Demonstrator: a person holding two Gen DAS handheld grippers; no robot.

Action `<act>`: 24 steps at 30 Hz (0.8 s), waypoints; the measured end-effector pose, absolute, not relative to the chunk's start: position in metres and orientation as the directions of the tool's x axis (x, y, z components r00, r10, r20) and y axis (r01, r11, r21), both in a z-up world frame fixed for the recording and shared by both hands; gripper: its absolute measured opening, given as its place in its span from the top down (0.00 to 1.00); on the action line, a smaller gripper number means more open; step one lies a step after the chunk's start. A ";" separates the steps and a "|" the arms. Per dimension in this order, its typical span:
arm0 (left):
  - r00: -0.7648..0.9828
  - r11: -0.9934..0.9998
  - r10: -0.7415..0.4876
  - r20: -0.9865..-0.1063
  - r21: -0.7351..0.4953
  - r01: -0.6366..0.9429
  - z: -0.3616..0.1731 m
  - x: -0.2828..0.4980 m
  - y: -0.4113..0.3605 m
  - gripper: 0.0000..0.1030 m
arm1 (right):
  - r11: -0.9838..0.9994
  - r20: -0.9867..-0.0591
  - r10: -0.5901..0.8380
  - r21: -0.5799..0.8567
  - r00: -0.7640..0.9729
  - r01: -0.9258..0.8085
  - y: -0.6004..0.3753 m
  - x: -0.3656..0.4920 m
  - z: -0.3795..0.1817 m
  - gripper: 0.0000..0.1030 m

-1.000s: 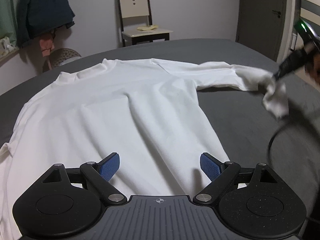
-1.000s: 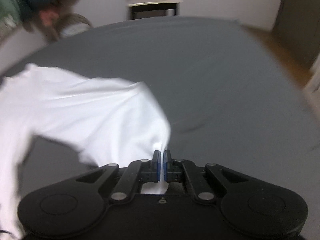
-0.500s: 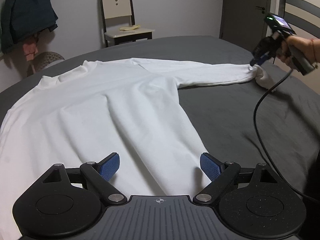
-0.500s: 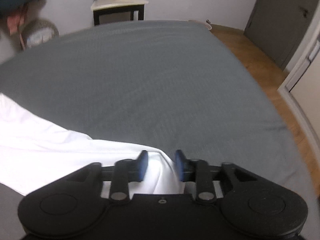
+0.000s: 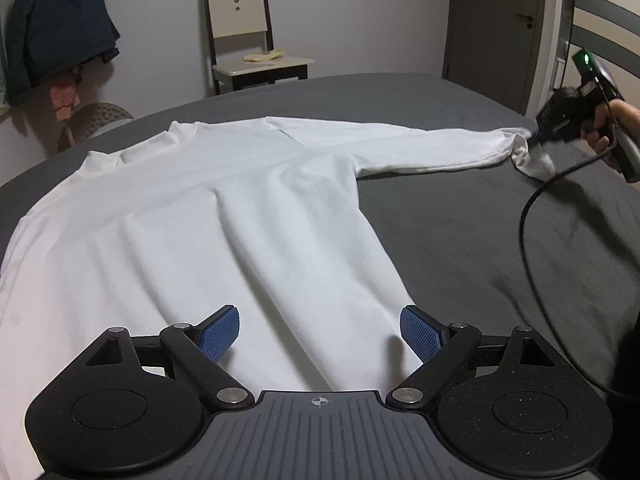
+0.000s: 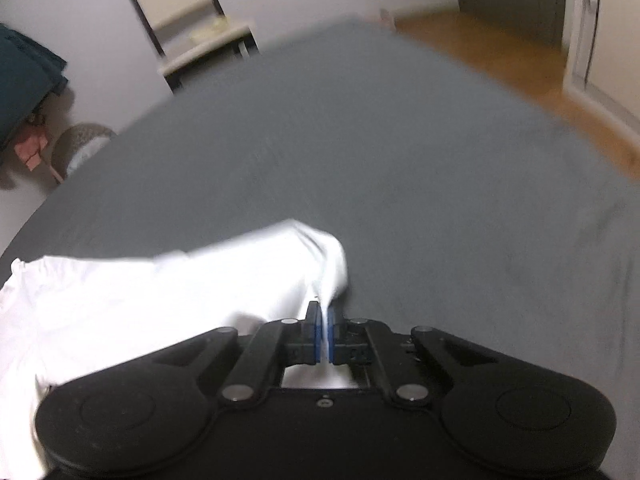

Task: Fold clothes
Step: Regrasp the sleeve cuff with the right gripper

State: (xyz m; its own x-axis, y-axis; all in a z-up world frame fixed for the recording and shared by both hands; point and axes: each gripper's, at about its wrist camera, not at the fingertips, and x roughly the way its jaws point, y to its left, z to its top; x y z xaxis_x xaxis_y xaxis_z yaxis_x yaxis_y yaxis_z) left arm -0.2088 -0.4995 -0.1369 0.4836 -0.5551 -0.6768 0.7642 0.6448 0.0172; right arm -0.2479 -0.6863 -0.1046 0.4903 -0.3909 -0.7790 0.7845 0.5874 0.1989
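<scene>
Your right hand-held gripper (image 6: 324, 334) is pinched tight on the cuff end of the sleeve (image 6: 224, 276), its blue pads pressed together with a thin strip of white cloth caught between them. Your left hand-held gripper (image 5: 319, 332) stands wide, its blue pads (image 5: 218, 334) well apart and gripping nothing, poised over the bottom hem of the shirt (image 5: 192, 216).

The white long-sleeved shirt lies spread flat on the grey bed (image 5: 460, 240), running away from your left hand-held gripper with the collar at the far end. Its sleeve (image 5: 420, 148) stretches out ahead and to the right of that gripper, nearly straight, to where your right hand-held gripper (image 5: 534, 134) holds the cuff; the tip of the cuff droops just below the grip. Your hand (image 5: 610, 128) is wrapped around that gripper's handle, and a black cable (image 5: 528, 216) loops down from it across the bed.

From the right wrist view, which is motion-blurred, the sleeve runs off to the left of the gripper, with bare grey bed ahead and to the right.

Beyond the far edge of the bed a chair (image 5: 248, 40) stands against the wall, and dark clothing (image 5: 52, 28) hangs far ahead to the left.
</scene>
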 end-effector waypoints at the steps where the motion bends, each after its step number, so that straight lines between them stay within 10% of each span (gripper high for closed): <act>1: 0.488 0.649 -0.554 -0.675 0.018 0.761 -0.136 -0.209 -0.499 0.14 | 0.656 -0.743 -0.426 0.139 0.516 0.742 -0.672 -0.239 -0.095 0.96; 11: 0.498 0.658 -0.553 -0.667 0.017 0.753 -0.135 -0.206 -0.497 0.14 | 0.963 -0.797 -0.269 -0.210 0.541 0.168 -0.547 -0.231 -0.118 0.75; 24: 0.496 0.653 -0.555 -0.668 0.019 0.757 -0.135 -0.209 -0.498 0.14 | 0.908 -0.739 -0.372 -0.163 0.561 0.387 -0.580 -0.233 -0.117 0.64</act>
State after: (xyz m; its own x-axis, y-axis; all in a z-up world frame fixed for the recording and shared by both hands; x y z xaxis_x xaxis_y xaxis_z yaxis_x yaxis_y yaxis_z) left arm -0.2093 -0.4982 -0.1349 0.4956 -0.5552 -0.6680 0.7574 0.6526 0.0195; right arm -0.2332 -0.5799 -0.1170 0.5615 -0.3722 -0.7391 0.3870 0.9076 -0.1631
